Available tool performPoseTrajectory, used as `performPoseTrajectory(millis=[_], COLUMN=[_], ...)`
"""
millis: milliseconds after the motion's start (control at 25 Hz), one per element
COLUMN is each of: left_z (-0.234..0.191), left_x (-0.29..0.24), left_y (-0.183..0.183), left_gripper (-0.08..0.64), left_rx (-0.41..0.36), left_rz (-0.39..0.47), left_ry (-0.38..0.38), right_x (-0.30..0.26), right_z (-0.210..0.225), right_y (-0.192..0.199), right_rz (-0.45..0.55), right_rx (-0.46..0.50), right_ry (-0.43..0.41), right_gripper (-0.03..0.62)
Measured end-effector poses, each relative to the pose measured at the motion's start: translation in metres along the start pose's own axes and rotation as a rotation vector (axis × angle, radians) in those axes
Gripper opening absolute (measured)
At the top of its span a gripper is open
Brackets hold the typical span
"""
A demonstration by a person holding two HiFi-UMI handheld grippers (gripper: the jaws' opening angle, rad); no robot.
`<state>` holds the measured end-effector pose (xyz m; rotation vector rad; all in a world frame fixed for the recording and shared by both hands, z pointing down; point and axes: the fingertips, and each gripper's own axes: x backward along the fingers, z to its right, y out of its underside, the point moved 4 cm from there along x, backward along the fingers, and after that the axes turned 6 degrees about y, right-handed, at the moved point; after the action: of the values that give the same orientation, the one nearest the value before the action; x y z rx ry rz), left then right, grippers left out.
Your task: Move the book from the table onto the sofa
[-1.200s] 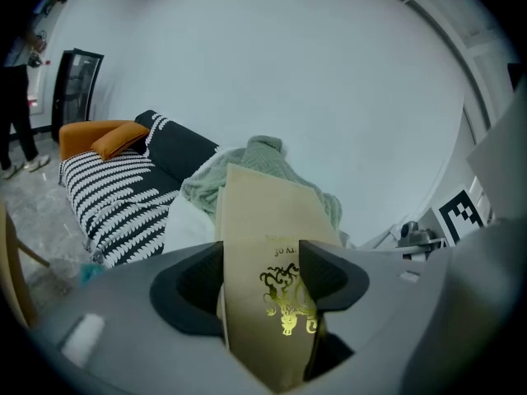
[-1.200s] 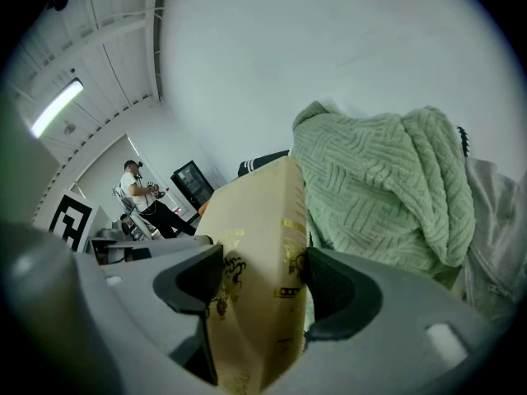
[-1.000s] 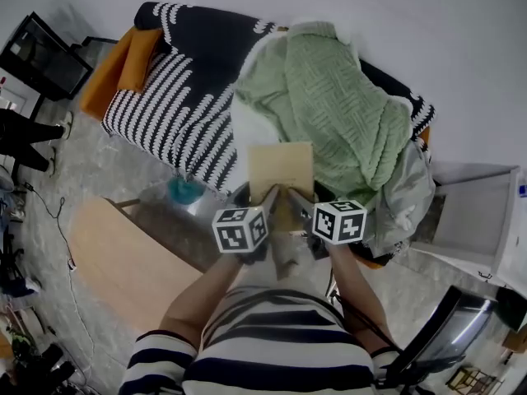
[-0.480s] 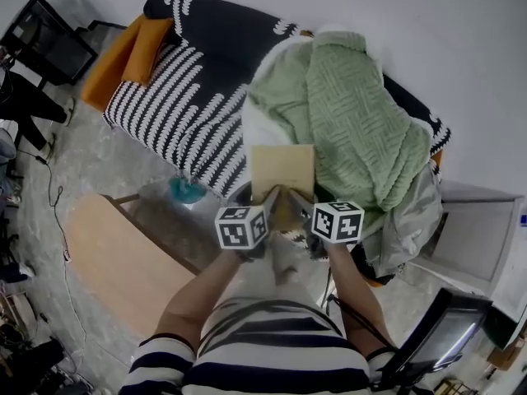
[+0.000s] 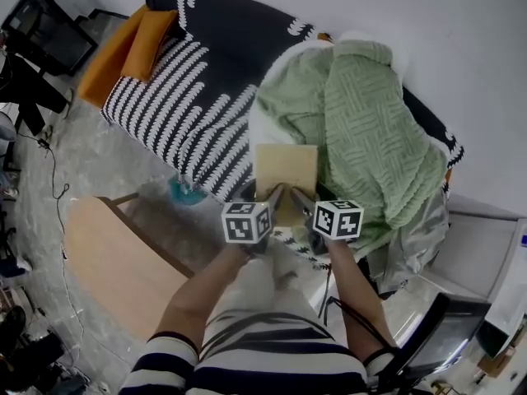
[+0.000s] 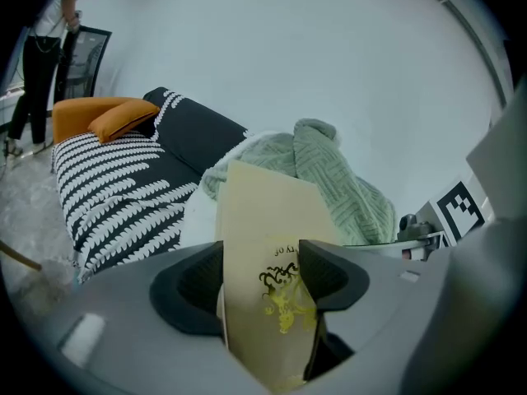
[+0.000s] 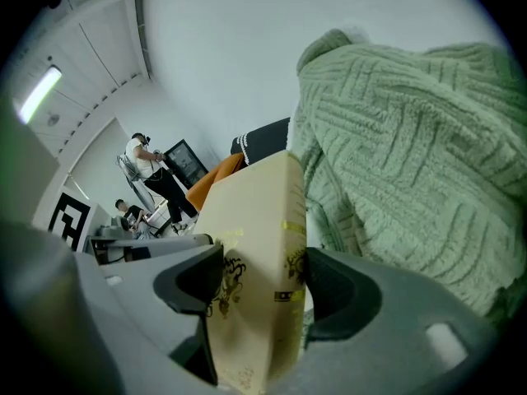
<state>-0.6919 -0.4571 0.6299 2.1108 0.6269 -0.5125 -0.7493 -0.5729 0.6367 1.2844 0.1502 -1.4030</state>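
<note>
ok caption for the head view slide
Left tool and right tool hold a book at the sofa, beside a green blanket.

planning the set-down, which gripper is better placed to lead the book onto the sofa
Left, probably. The left gripper and right gripper are both shut on the book, but the left is nearer the bare patterned seat of the sofa; the green blanket crowds the right.

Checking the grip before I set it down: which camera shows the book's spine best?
The right gripper view: the book turns its printed spine toward that camera. The left gripper view shows only the cover; the head view, its plain top face.
</note>
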Motion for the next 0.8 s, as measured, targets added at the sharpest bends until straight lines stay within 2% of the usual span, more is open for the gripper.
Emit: performPoseTrajectory(millis=[400,800], left_z=[-0.03,-0.054], left_x=[-0.038,-0.071], left_y=[0.002,-0.006], left_gripper=[0.285,0.29], left_rx=[-0.007,0.031], left_rz=[-0.041,-0.049], left_ry=[-0.022,-0.024], right_x=[-0.047,-0.08], right_z=[0.017,0.032], right_y=[-0.003,-0.014], right_rz=[-0.052,-0.056], right_rx=[0.051,0.015], right_ry=[0.033,0.062], right_gripper=[0.31,0.31])
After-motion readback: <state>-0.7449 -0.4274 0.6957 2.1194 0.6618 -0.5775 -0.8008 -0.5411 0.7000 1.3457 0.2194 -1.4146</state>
